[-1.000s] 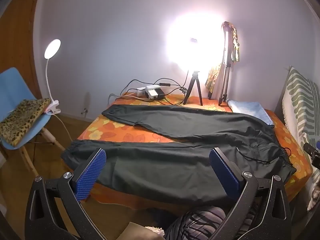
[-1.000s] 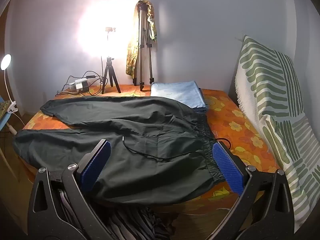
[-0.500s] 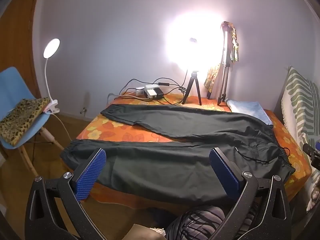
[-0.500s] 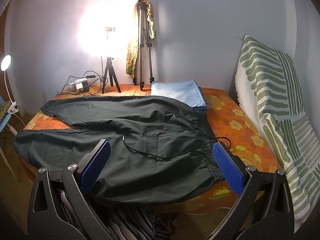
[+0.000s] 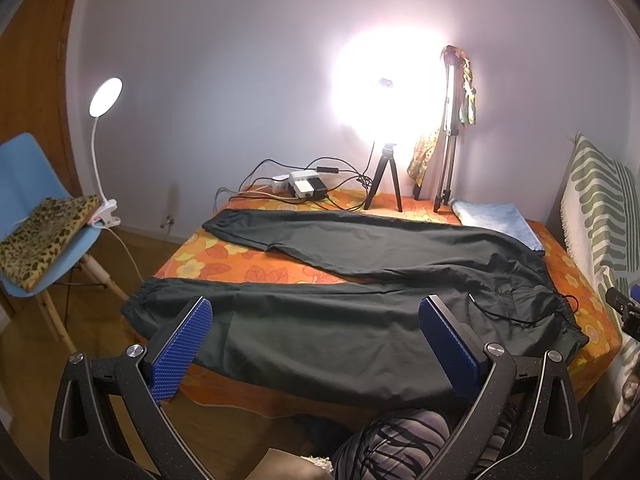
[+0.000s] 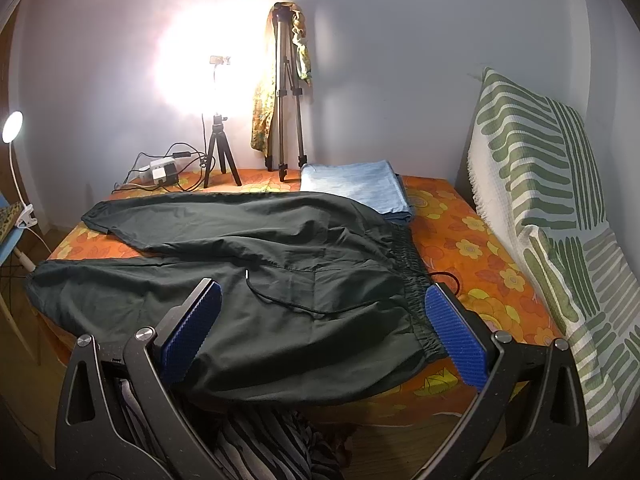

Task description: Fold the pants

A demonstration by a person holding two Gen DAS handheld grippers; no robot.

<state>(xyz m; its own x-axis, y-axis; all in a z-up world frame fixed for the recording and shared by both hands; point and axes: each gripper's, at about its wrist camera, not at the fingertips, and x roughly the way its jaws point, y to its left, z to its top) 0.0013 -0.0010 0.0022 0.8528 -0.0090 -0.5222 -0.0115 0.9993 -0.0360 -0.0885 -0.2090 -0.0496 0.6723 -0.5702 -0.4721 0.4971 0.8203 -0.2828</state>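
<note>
The dark pants (image 5: 360, 300) lie spread flat on the bed (image 5: 240, 260). The left gripper (image 5: 316, 344) and the right gripper (image 6: 324, 328) hover before them, jaws spread wide, holding nothing.

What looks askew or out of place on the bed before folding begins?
The dark pants lie with legs splayed apart, and the near leg's cuff overhangs the bed's left edge. The drawstring trails loose across the front.

The pants (image 5: 360, 312) sit lower and farther off in the left wrist view than before.
</note>
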